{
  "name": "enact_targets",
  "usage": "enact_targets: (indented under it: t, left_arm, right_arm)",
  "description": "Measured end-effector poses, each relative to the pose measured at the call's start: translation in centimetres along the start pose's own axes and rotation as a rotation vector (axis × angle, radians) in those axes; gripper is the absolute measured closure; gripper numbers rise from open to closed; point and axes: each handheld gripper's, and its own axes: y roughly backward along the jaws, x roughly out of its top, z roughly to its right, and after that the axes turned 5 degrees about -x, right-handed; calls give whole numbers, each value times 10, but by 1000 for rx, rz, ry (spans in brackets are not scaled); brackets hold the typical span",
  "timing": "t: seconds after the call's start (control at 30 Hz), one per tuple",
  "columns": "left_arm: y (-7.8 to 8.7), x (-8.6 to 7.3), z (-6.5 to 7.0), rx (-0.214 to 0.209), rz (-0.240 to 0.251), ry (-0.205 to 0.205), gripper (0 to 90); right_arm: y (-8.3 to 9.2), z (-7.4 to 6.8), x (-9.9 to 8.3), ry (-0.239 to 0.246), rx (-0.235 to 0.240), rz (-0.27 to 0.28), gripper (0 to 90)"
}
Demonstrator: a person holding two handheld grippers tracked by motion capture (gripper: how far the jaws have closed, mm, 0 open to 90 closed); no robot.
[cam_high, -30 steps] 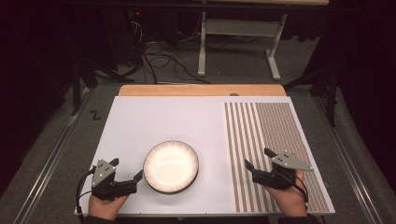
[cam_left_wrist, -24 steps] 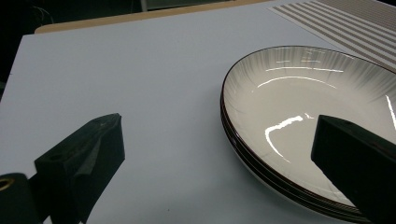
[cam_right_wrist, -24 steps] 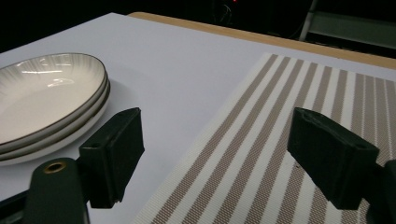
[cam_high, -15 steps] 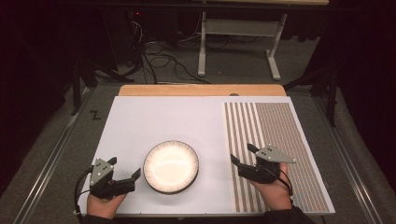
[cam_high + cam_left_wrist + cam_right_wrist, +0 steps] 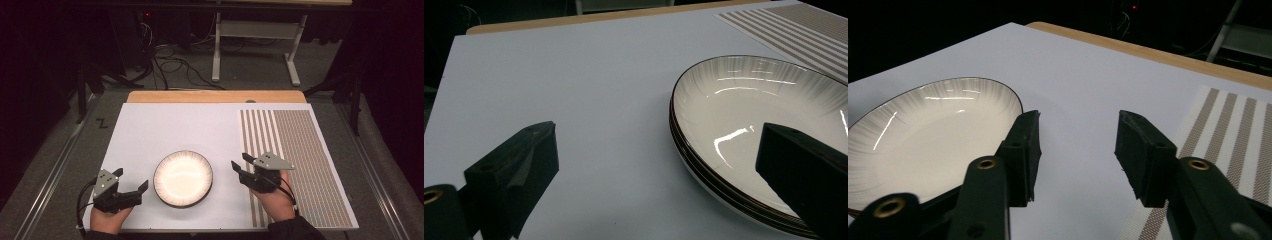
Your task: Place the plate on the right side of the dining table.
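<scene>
Plate [image 5: 183, 178], low centre, sits between my empty hand-held grippers: left [image 5: 131, 186] gaping, right [image 5: 239, 163] just narrowing to half-open, so I fear nudging its rim.

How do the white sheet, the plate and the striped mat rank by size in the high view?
1. white sheet, the largest.
2. striped mat, clearly smaller than the sheet.
3. plate, the smallest.
All lie flat on one table, so nearness to the camera hardly affects this order.
</scene>
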Motion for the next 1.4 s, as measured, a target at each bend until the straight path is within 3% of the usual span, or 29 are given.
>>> enact_targets:
  t: [0.3, 0.5, 0.73, 0.97, 1.17, 1.4]
  left_arm:
    - [3, 0, -3, 5, 14, 9, 46]
    - [3, 0, -3, -1, 13, 9, 45]
    - [2, 0, -3, -3, 16, 6, 43]
    - [1, -1, -3, -8, 15, 14, 43]
    - [1, -2, -4, -16, 15, 30, 43]
    - [-2, -4, -4, -22, 9, 34, 44]
  right_arm:
    - [-14, -12, 4, -5, 35, -14, 624]
    - [-26, -20, 14, 26, 57, -12, 691]
    - [-36, -27, 18, 27, 83, -12, 752]
    - [-39, -29, 4, 7, 97, -53, 900]
    - [-42, -30, -8, 1, 93, -93, 900]
    - [-51, -43, -18, 56, 105, -130, 900]
